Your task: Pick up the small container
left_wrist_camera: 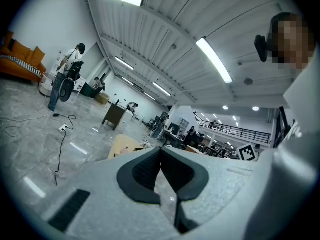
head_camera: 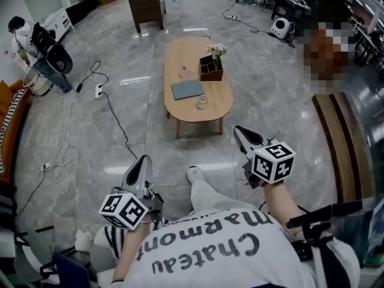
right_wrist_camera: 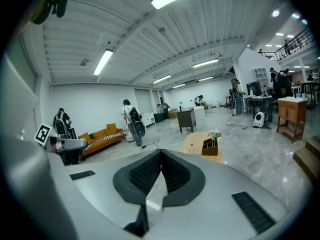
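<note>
An oval wooden coffee table (head_camera: 211,114) stands a few steps ahead on the grey floor. On its near end sits a small pale round container (head_camera: 202,102). A small pinkish container (head_camera: 183,72) stands farther back, beside a dark wooden box (head_camera: 211,69) holding flowers. A grey-blue flat book (head_camera: 187,89) lies between them. My left gripper (head_camera: 143,162) and right gripper (head_camera: 240,131) hang in the air well short of the table, both shut on nothing. In the right gripper view the table (right_wrist_camera: 196,140) and box (right_wrist_camera: 210,148) show beyond the closed fingertips (right_wrist_camera: 160,153). The left gripper (left_wrist_camera: 161,149) points level.
A white power strip (head_camera: 99,90) and black cables trail over the floor at left. A person with a backpack (head_camera: 36,44) stands far left near an orange sofa (head_camera: 8,119). A dark cabinet (head_camera: 147,5) stands behind the table. Wooden steps (head_camera: 345,143) run along the right.
</note>
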A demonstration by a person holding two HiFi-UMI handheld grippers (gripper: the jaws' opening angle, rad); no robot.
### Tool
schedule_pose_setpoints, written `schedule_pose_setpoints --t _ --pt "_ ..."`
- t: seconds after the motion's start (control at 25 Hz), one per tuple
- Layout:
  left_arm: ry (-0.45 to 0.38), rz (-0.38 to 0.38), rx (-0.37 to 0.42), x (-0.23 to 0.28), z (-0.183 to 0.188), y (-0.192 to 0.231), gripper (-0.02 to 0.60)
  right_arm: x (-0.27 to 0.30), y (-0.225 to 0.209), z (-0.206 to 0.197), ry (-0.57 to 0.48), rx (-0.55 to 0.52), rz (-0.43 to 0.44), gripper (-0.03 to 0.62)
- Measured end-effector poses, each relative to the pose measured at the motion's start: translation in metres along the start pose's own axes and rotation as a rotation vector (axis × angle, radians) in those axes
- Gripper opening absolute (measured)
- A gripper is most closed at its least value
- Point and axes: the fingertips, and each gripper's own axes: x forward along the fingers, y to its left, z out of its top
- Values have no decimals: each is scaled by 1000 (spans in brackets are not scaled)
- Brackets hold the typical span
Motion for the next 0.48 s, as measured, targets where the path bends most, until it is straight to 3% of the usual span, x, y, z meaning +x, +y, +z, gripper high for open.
schedule_pose_setpoints --t 0.48 --pt "-5 35 -4 105 45 68 15 143 -53 43 15 -4 52 14"
